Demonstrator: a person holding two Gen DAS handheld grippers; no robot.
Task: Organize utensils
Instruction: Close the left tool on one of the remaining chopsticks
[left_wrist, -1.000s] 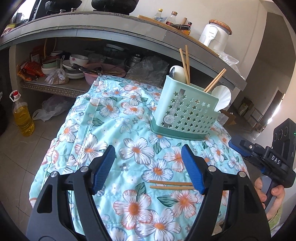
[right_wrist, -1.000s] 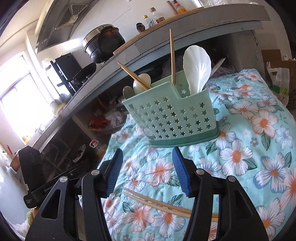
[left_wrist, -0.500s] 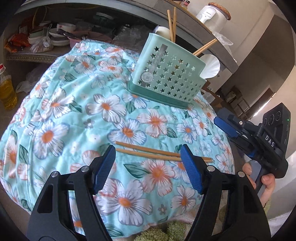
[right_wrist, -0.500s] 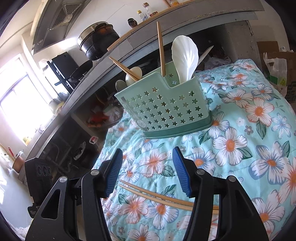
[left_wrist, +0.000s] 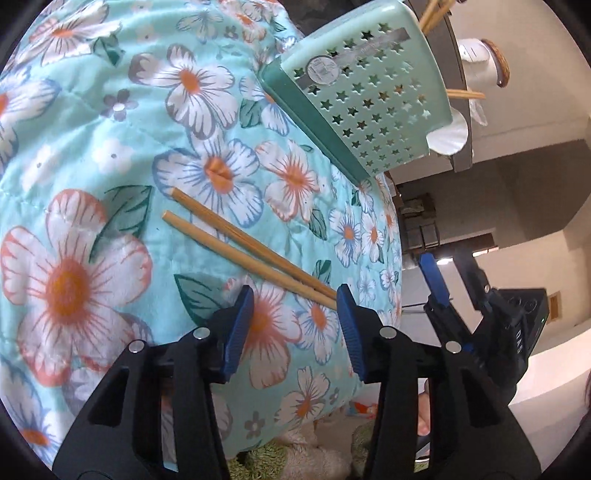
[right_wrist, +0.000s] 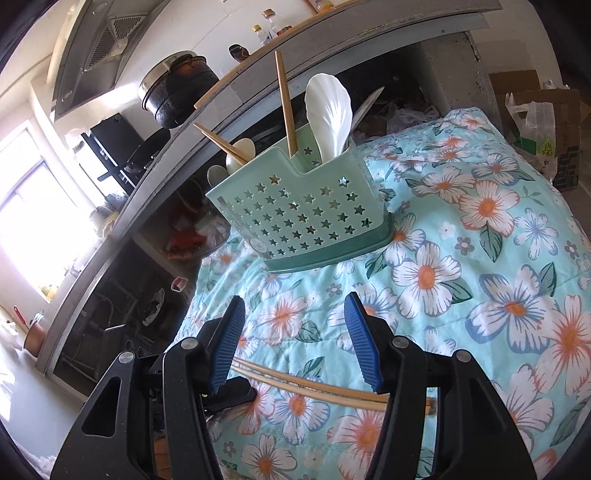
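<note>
Two loose wooden chopsticks (left_wrist: 236, 243) lie side by side on the floral cloth (left_wrist: 74, 110). My left gripper (left_wrist: 295, 297) hovers low over the cloth with its jaws closing. The chopsticks' thin ends reach its right fingertip and nothing is pressed between the pads. The mint star-holed utensil holder (left_wrist: 369, 96) stands beyond. In the right wrist view that holder (right_wrist: 303, 221) holds a white spoon (right_wrist: 328, 110) and upright chopsticks (right_wrist: 286, 103). My right gripper (right_wrist: 295, 306) is open and empty. The loose chopsticks (right_wrist: 314, 384) lie on the cloth below its fingers.
A concrete counter (right_wrist: 332, 48) with a black pot (right_wrist: 177, 88) and bottles runs behind the table, above cluttered shelves. A cardboard box and plastic bag (right_wrist: 535, 118) stand at the right. The cloth drops off near my left gripper. My right gripper (left_wrist: 448, 273) is beside it.
My left gripper has dropped toward the cloth and rolled, and its jaws have narrowed. The loose chopsticks now sit close, at its right fingertip. My right gripper has shifted a little, its opening unchanged.
</note>
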